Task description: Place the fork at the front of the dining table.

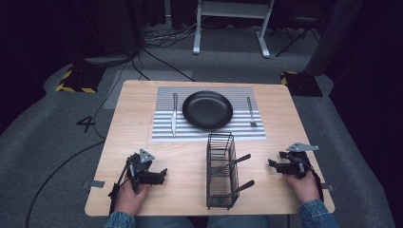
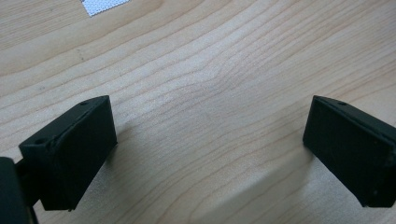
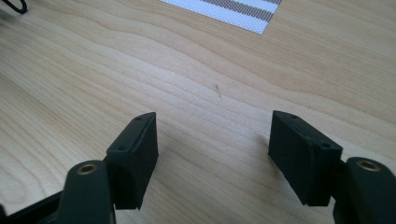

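Right claw (image 1: 273, 164) gapes empty, right of the basket (image 1: 221, 171).

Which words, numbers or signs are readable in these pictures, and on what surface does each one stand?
"4": a dark figure marked on the grey floor, left of the table.
Black-and-yellow hazard stripes, a sign without words: on the two dark bases on the floor.
No text is visible on the plate, placemat, basket or either gripper.

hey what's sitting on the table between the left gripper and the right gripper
In the high view, a black wire basket with two dark-handled utensils stands between the left gripper and right gripper.
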The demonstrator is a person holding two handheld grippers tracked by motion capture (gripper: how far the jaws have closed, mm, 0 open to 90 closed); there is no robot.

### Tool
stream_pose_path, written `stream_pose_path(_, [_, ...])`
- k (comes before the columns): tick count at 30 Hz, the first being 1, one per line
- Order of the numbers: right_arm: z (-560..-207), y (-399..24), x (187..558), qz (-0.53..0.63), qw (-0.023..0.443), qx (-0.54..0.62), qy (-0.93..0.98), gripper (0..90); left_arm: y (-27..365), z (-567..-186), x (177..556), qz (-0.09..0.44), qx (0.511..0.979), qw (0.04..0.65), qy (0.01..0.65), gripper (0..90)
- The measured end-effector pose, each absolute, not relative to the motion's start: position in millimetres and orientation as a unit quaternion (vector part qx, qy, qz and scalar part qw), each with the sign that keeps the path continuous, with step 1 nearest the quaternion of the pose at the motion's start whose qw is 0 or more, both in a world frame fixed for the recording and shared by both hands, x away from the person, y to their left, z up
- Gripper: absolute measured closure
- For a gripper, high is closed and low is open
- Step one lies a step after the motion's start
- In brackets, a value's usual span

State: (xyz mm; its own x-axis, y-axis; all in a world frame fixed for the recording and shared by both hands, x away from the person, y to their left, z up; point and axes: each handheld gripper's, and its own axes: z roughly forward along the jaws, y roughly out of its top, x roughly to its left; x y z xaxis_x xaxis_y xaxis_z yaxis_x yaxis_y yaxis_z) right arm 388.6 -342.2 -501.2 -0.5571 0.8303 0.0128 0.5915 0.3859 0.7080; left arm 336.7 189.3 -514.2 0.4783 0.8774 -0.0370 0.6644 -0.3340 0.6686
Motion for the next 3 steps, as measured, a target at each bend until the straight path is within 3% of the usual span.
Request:
stream_pose_path(2, [-503.0,-342.5,387.3,0.343,0.186,0.430,0.814,32.9,189.3,-514.1,336.7,0.168,0.799,0.317,0.482,2.8])
stream_pose_path(3, [-506.9,-342.6,385.0,0.353,0.199,0.430,0.807,27.3,189.3,-514.1,336.7,0.168,0.799,0.317,0.482,2.8])
